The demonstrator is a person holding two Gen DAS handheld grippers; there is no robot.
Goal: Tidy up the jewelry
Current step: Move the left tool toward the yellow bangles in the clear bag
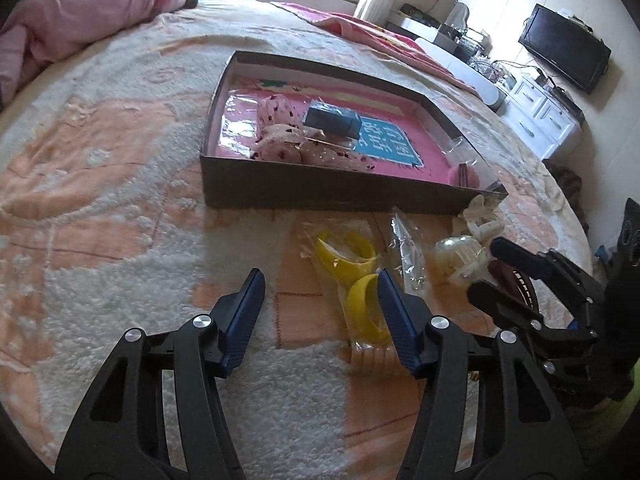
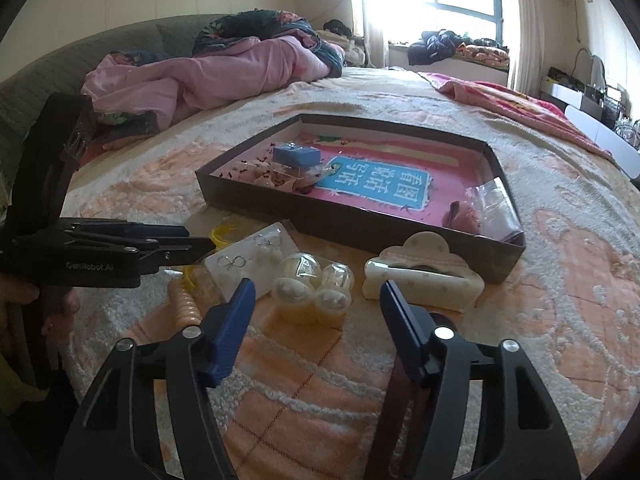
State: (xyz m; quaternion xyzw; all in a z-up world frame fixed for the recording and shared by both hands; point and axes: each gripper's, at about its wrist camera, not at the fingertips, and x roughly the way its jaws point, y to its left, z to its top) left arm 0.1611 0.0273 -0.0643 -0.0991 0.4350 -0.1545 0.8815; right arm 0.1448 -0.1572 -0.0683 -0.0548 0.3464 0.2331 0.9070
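A shallow dark box (image 1: 320,200) (image 2: 360,232) with a pink lining lies on the bed and holds a small blue box (image 2: 296,156) and floral pouches (image 1: 280,132). In front of it lie bagged yellow bangles (image 1: 352,264), an earring card (image 2: 248,256), clear capsules (image 2: 312,284) and a white cloud-shaped holder (image 2: 420,280). My left gripper (image 1: 320,276) stands open over the blanket, its right finger beside the bangles. My right gripper (image 2: 316,286) is open above the capsules. A brown band (image 2: 396,400) runs along its right finger, and the left pad is bare.
The bed has a peach and white fleece blanket (image 1: 120,200). A peach beaded bracelet (image 2: 186,304) lies by the bangles. A pink quilt (image 2: 200,76) is heaped at the head. A TV (image 1: 564,48) and white drawers (image 1: 536,112) stand past the bed's right edge.
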